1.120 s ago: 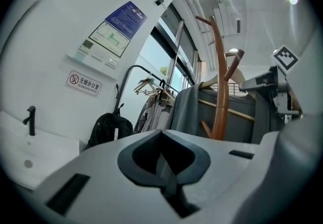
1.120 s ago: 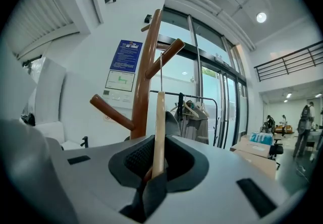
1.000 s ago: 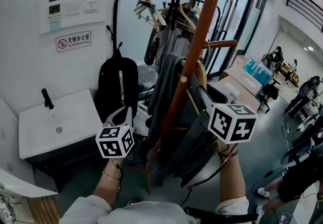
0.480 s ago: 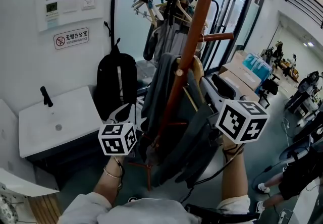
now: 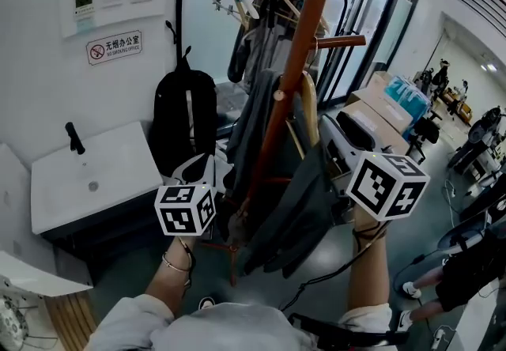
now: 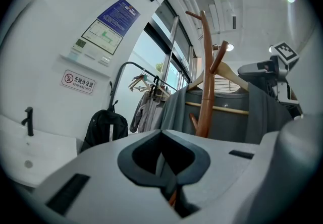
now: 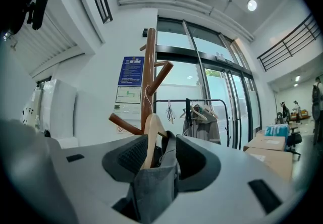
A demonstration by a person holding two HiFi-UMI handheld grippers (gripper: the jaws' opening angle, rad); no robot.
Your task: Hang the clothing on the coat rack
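Note:
A brown wooden coat rack (image 5: 296, 81) stands in front of me. A grey garment (image 5: 292, 207) hangs on it from a wooden hanger (image 5: 310, 116). My right gripper (image 5: 328, 144) is at the garment's right shoulder. Its jaws stand open around the hanger (image 7: 150, 137) and the grey collar (image 7: 154, 187), and the pads do not press on them. My left gripper (image 5: 207, 171) is low at the garment's left edge. In the left gripper view its jaws (image 6: 166, 177) are shut to a thin slit, and the rack (image 6: 204, 92) and garment (image 6: 227, 117) show beyond.
A black clothes rail (image 5: 261, 1) with hangers and clothes stands behind the rack. A black backpack (image 5: 183, 124) hangs at the wall beside a white sink (image 5: 87, 183). Cardboard boxes (image 5: 371, 116) lie to the right by glass doors, with people further right.
My right gripper has drawn back a little to the right and down from the hanger. The left gripper has sunk slightly. The garment stays hanging on the rack.

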